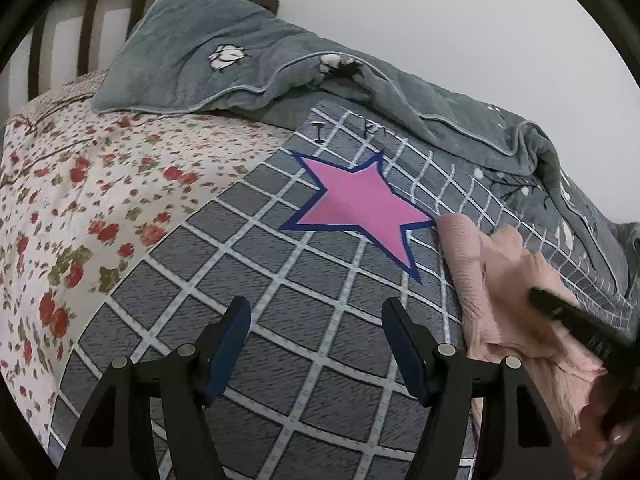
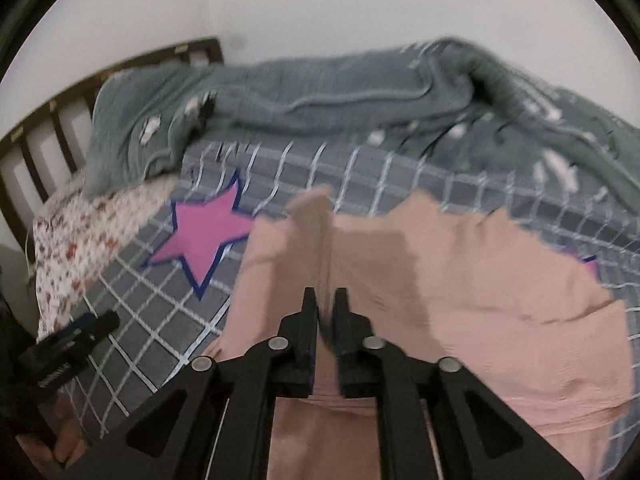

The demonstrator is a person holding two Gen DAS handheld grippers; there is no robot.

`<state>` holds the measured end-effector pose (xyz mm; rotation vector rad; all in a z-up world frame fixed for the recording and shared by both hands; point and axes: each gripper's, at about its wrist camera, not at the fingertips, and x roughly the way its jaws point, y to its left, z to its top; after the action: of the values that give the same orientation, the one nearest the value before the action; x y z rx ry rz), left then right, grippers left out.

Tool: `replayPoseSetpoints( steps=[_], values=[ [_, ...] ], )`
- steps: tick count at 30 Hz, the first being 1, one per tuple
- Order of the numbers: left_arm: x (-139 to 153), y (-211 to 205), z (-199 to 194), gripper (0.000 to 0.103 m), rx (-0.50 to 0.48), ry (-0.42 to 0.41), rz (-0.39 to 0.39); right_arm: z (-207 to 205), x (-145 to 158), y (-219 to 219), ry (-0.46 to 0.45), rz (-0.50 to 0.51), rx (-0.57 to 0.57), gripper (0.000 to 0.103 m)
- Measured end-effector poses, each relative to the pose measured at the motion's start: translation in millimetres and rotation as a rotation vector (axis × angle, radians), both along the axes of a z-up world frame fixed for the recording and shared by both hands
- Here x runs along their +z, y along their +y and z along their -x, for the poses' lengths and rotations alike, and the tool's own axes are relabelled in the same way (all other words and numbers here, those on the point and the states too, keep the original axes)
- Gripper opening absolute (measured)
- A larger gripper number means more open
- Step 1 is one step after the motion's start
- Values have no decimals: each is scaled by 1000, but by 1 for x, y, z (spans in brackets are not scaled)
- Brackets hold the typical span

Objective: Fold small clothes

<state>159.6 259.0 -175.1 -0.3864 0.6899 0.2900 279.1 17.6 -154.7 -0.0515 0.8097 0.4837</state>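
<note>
A pale pink garment (image 2: 480, 280) lies spread on the grey grid mat (image 2: 152, 312); in the left wrist view the garment (image 1: 500, 280) shows at the right edge. My right gripper (image 2: 326, 296) is over it, jaws a narrow gap apart, with a raised fold of the pink fabric standing between the fingers; the pads do not clearly press it. That view is motion-blurred. My left gripper (image 1: 315, 304) hangs open above the bare grid mat (image 1: 280, 280), left of the garment, with nothing between its fingers.
A pink star with a blue outline (image 1: 360, 204) is printed on the mat beside the garment. A grey-green quilt (image 1: 280, 64) is bunched along the far side, by a white wall. A floral sheet (image 1: 80, 200) and dark wooden headboard (image 1: 80, 8) are to the left.
</note>
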Motion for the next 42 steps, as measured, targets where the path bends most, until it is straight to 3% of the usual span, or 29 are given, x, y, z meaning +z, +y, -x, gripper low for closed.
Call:
replayPoseSetpoints(
  steps=[2,7,11,15,19,26,31,34,36,38,42],
  values=[
    [1,-7,-2,66,-15,-2,-13,2,-11,6,45,-1,68,47],
    [6,-33,-9,66,-89,-11,-40,22,3,-26,-24,20,65,47],
    [13,-62,-19,66,-171,-34,-35,34,21,-93,-76,10,-11,49],
    [19,-91,-34,66,-262,-49,43,30,23,-167,-123,82,-146,49],
    [19,-117,-49,66,-302,-45,91,23,14,-228,-81,44,-234,49],
    [11,-137,-70,64,-230,-7,153,31,2,-280,-11,4,-216,49],
    [10,-141,-69,63,-185,3,130,24,-17,-274,48,25,-206,49],
    [10,-137,-65,63,-166,-2,131,12,-26,-268,66,69,-220,39],
    [9,-133,-65,63,-159,3,136,6,-31,-268,90,73,-239,16],
    [5,-129,-65,50,-151,17,136,9,-27,-275,73,36,-255,15],
    [2,-127,-63,46,-166,20,112,16,-20,-285,41,8,-287,14]
  ],
)
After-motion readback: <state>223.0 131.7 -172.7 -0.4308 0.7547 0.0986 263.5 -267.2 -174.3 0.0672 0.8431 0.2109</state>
